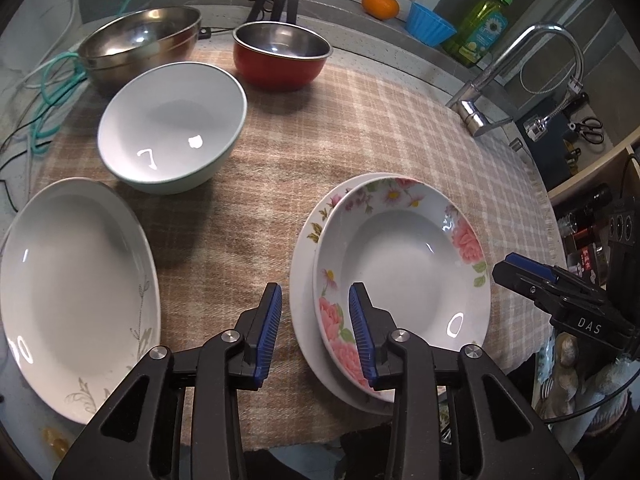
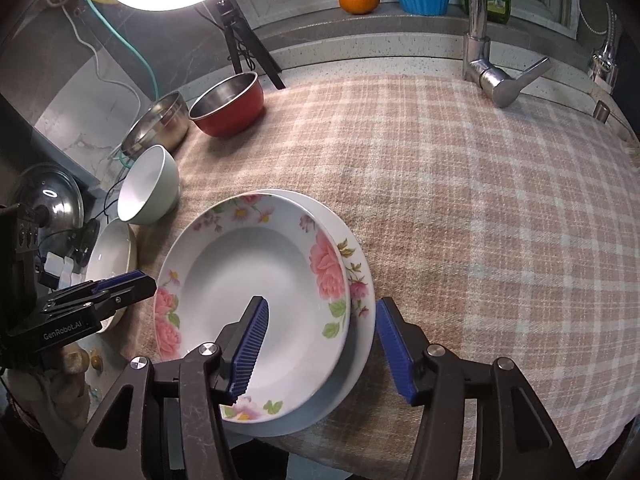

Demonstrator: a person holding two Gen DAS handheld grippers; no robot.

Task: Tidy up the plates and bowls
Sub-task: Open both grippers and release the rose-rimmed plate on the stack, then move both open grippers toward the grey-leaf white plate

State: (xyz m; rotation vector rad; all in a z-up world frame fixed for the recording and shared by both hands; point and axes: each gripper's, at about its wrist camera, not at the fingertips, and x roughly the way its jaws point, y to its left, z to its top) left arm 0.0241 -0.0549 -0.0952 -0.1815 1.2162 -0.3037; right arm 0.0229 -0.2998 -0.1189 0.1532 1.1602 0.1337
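The floral plate (image 2: 256,280) is sitting stacked on a plain plate (image 2: 356,280) at the cloth's near edge. The right gripper (image 2: 324,344) is gaping wide around their right rims, gripping nothing, while the left gripper (image 1: 316,332), half-open and empty, is hovering near their left rims. The stacking step seems to be underway; next probably calls for fetching the white plate (image 1: 76,292) at the near left.

Floral plate (image 1: 404,264) stacked off-centre on another; white bowl (image 1: 172,126), plain plate (image 1: 76,296) apart

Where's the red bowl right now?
The red bowl sits at the far edge of the checked cloth, just right of the steel bowl and beyond the white bowl; in the right wrist view it is upper left.
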